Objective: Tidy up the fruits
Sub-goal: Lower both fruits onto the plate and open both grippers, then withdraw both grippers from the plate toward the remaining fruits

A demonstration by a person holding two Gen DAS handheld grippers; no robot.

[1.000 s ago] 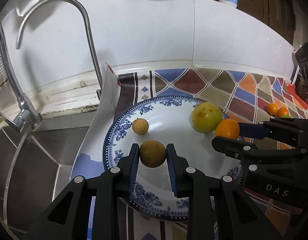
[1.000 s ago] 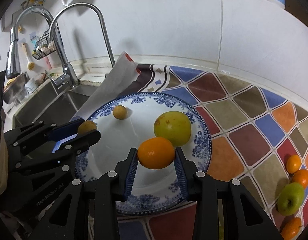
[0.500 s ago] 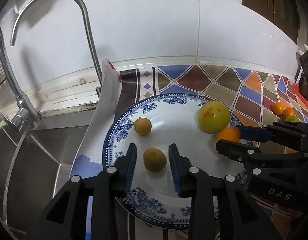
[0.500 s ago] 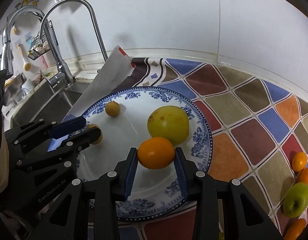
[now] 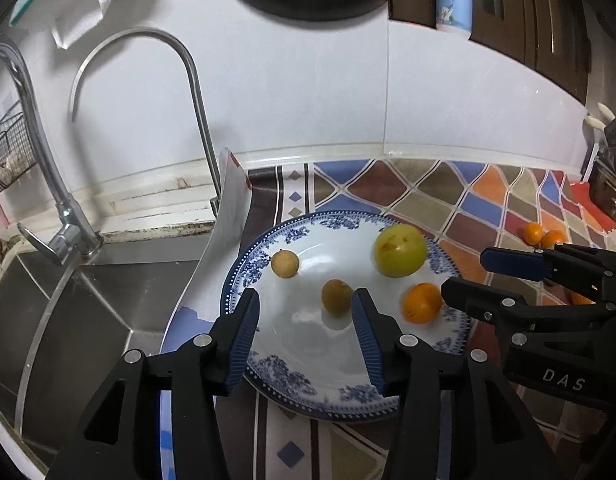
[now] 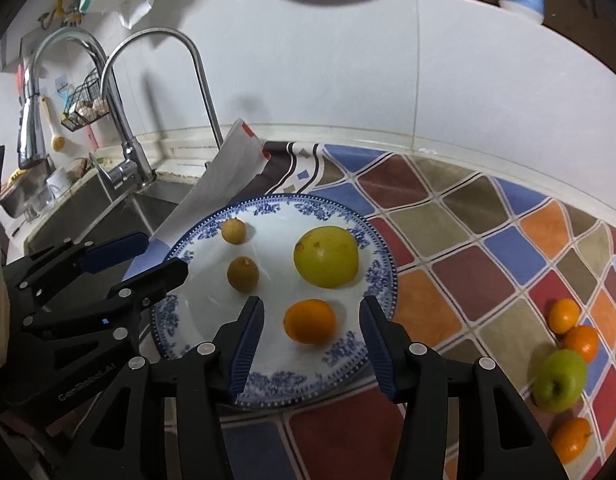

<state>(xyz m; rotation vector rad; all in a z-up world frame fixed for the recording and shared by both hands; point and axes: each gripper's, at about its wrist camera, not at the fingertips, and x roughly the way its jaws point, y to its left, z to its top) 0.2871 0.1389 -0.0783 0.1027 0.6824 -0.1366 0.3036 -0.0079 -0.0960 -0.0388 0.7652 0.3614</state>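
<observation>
both grippers opening: left gripper (image 5: pixel 306 332) just dropped its brown fruit (image 5: pixel 337 296), right gripper (image 6: pixel 311 340) its orange (image 6: pixel 310 321). both now loose on plate (image 6: pixel 268 390); four plated, more fruit waits on the counter.

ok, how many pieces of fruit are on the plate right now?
4: an orange at the front, a big yellow-green fruit behind it, and two small brown fruits on the plate's left side.
</observation>
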